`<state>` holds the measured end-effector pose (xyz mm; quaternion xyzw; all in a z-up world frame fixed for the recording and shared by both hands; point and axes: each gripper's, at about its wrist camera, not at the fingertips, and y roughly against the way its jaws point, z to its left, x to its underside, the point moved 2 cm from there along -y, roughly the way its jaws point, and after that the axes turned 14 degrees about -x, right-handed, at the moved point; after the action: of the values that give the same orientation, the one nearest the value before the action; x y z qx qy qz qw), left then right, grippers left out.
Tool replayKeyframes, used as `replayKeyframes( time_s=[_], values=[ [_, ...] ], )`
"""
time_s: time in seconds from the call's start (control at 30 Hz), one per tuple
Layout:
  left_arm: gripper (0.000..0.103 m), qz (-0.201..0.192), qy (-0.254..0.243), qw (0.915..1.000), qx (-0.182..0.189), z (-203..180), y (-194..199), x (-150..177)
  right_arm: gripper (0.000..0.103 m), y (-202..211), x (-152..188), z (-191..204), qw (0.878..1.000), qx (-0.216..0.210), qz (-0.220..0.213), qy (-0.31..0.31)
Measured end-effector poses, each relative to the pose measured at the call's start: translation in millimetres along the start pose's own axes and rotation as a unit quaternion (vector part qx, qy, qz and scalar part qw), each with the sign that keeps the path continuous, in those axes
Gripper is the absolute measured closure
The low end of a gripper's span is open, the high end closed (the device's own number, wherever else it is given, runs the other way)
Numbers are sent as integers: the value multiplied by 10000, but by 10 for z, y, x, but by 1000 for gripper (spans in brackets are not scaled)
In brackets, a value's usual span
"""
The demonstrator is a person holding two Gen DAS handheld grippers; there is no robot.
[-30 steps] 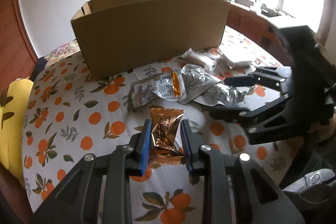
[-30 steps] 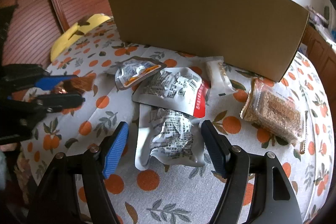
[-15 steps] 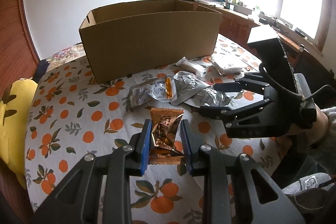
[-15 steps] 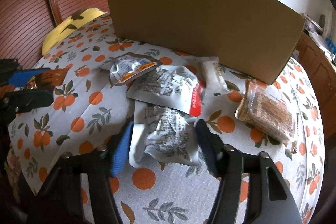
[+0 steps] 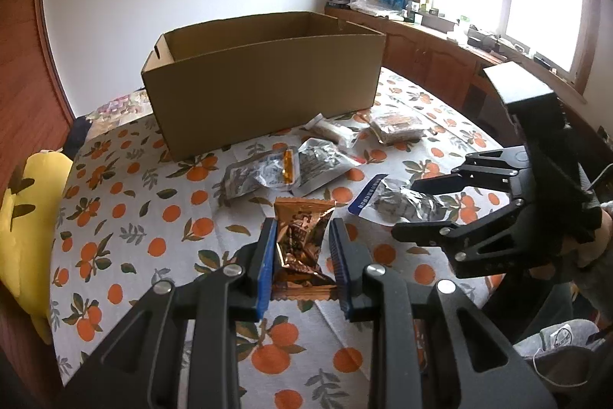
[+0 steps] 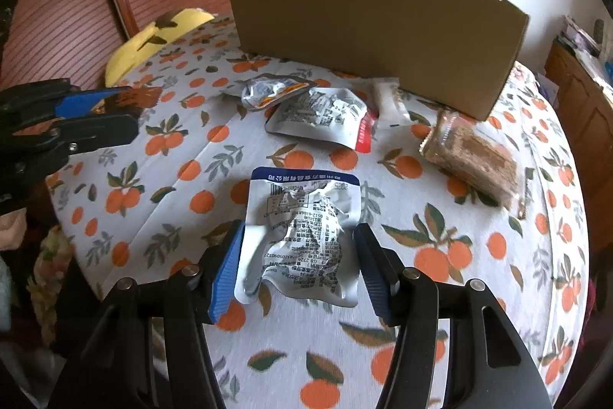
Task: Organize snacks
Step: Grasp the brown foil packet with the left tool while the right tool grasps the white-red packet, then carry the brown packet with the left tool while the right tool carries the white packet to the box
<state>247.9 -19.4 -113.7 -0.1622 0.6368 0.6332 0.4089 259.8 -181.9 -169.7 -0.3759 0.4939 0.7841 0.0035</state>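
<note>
My left gripper (image 5: 302, 229) is shut on a copper-brown foil snack packet (image 5: 300, 240) and holds it above the table; it also shows at the left of the right wrist view (image 6: 115, 110). My right gripper (image 6: 299, 236) is shut on a crumpled silver pouch with a blue edge (image 6: 302, 229), lifted off the cloth; it also shows in the left wrist view (image 5: 406, 206). An open cardboard box (image 5: 264, 83) stands at the back of the table.
On the orange-print tablecloth (image 6: 172, 179) lie a silver pouch with a red edge (image 6: 322, 115), a small silver-and-orange pouch (image 6: 268, 91), a white wrapped bar (image 6: 389, 102) and a clear pack of brown biscuits (image 6: 471, 152). A yellow cushion (image 5: 23, 217) sits at the left edge.
My right gripper closed on the silver pouch and lifted it back from the pile. My left gripper rose with the brown packet, so the box interior now shows.
</note>
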Motion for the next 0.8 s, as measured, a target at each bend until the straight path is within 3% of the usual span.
replayKeyframes(
  time_s=[0.47,0.8],
  values=[
    [77,-399,122,9991,-100,-46,284,-249,45,549,-54,77,9986,17,-523,69],
    [77,-777,137,9968,-136,43,319,-647,45,904,-299,4,9960,127,-868,177]
  ],
)
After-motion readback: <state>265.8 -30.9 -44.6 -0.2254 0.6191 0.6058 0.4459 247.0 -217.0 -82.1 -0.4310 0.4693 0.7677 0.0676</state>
